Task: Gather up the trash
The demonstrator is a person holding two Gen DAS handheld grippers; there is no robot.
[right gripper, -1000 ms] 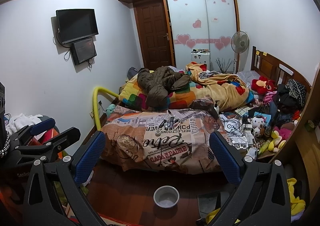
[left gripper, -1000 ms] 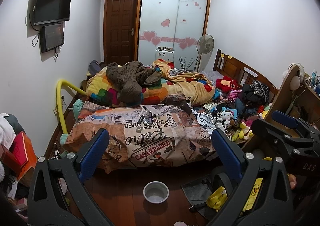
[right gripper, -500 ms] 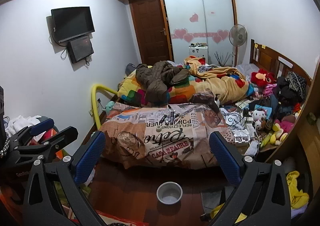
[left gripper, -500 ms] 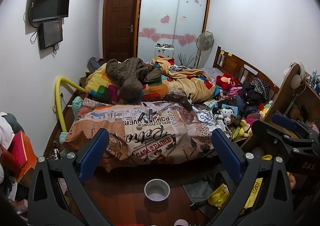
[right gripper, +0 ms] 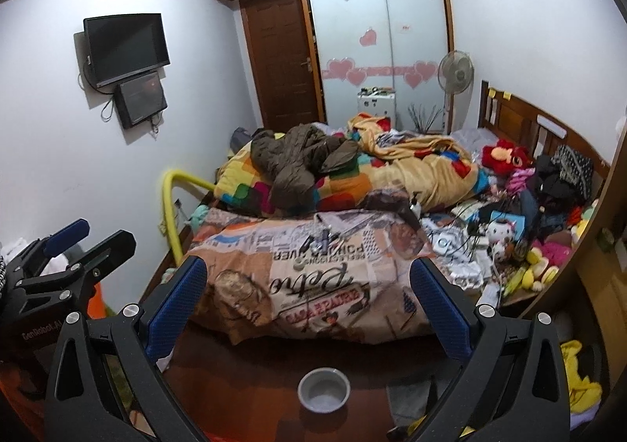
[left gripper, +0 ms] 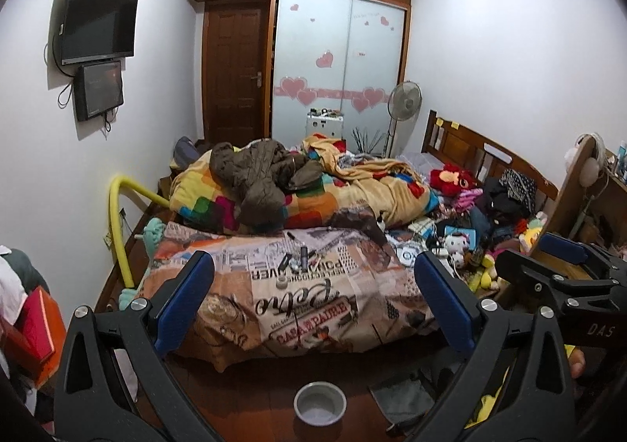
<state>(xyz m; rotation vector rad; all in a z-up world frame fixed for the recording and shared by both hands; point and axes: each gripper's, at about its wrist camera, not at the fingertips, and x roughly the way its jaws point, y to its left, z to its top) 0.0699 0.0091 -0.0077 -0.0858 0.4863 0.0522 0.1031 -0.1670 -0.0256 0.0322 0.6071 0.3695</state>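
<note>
L gripper [left gripper: 313, 297] & R gripper [right gripper: 307, 293]: black plastic frames w/ ribbed blue pads, jaws spread wide, nothing between them, both up in the air facing the bed [left gripper: 305, 297]. Landmark = bed. On the dark glossy wood floor just in front of bed foot: round grey bowl [left gripper: 320, 402], smooth, shallow, looks empty. Bed foot covered by newsprint-pattern quilt [left gripper: 313, 308], matte cotton, draped over the edge. Mid-quilt: cluster of small dark tube/stick-shaped bits [left gripper: 299, 256] plus a small round white cap-like piece [left gripper: 279, 284], likely the trash, untouched; too small to ID. Along bed's right side: tangle of white cables, packets, plush toys [right gripper: 497, 234], a red plush [left gripper: 450, 177] farther up. Further back on bed: patchwork blanket in colour blocks, w/ crumpled olive puffer jacket [left gripper: 258, 175] on top. Bed's left: curved yellow foam-covered rail [left gripper: 117, 222]. Beyond bed: standing fan [left gripper: 404, 101], frosted sliding wardrobe w/ pink heart stickers, brown panelled door.
</note>
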